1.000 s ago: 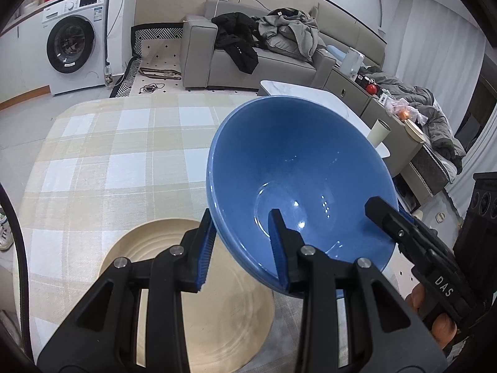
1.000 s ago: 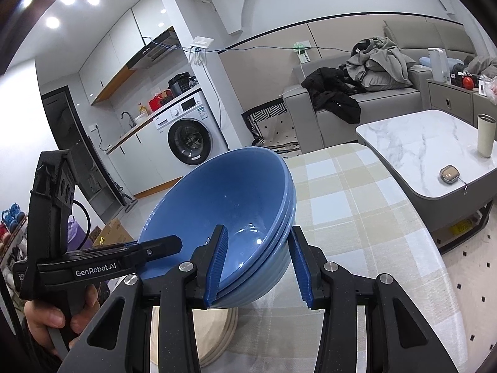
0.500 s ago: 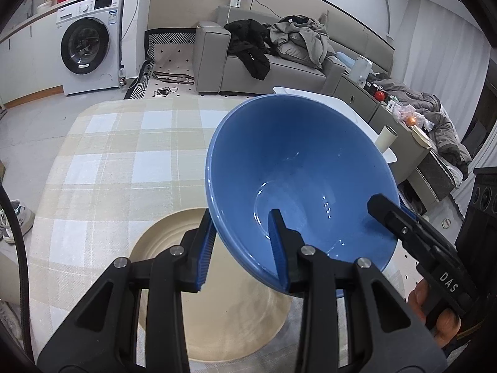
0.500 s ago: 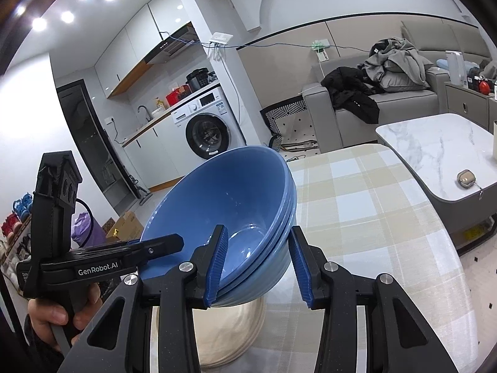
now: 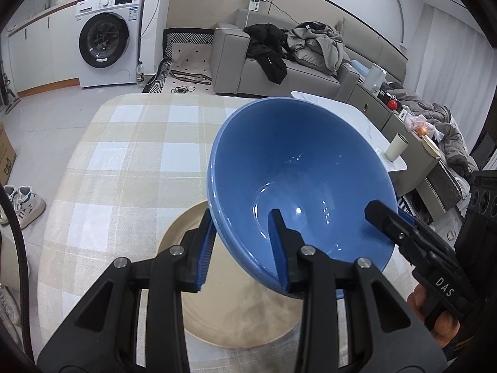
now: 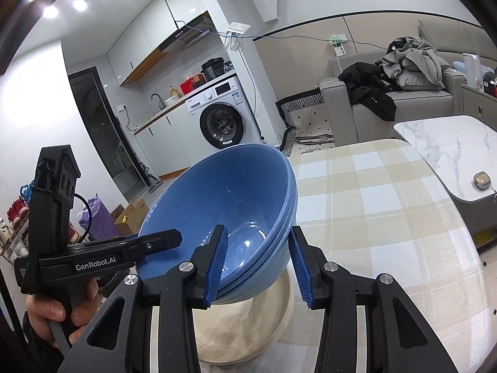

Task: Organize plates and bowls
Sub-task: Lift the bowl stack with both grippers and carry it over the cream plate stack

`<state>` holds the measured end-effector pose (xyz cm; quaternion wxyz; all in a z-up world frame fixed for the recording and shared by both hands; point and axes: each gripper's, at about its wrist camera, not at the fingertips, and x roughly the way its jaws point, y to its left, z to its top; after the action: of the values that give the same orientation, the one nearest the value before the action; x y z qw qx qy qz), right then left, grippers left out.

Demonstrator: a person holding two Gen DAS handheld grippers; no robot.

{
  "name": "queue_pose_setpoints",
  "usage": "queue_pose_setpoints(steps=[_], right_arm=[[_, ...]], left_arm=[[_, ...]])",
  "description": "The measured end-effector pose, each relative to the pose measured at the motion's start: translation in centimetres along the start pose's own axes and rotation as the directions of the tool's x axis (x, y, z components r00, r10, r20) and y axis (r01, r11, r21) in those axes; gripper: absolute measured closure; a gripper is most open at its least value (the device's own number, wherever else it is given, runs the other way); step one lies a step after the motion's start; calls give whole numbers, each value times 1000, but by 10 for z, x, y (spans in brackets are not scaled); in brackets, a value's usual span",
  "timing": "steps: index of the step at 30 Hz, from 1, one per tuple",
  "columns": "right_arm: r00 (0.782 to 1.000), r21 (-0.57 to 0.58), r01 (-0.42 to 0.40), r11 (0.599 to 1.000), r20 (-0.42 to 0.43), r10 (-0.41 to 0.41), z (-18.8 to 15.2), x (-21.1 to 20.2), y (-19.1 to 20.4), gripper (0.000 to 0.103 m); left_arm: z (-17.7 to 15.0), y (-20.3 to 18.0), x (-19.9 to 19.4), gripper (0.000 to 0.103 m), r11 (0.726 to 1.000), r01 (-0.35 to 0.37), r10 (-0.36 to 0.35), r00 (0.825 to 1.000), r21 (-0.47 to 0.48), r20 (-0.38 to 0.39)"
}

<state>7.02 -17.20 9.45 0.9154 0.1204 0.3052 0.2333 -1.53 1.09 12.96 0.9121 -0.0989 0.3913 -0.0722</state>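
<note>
The stack of blue bowls [image 6: 236, 217], pinched at opposite rims by left gripper [image 5: 242, 248] and right gripper [image 6: 256, 262], is best lowered level onto the plates [image 5: 236, 320] at lower centre.

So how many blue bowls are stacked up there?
3, going by the rims: nested blue bowls, one inside another, held tilted by both grippers above the beige plates. A fourth could hide inside the stack.

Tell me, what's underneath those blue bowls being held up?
Beige plates on the checked tablecloth lie below the blue bowls. The bowls and grippers cover part of them.
</note>
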Motion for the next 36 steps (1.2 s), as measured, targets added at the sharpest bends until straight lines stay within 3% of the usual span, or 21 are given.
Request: queue_pose_setpoints(steps=[18, 36], right_arm=[[998, -17, -23, 1000, -55, 22, -18, 32, 18, 61], [993, -14, -13, 1000, -120, 11, -28, 50, 17, 61]], left_arm=[[-16, 50, 27, 72, 998, -31, 30, 999, -54, -30], [-27, 71, 63, 72, 997, -51, 45, 996, -63, -79]])
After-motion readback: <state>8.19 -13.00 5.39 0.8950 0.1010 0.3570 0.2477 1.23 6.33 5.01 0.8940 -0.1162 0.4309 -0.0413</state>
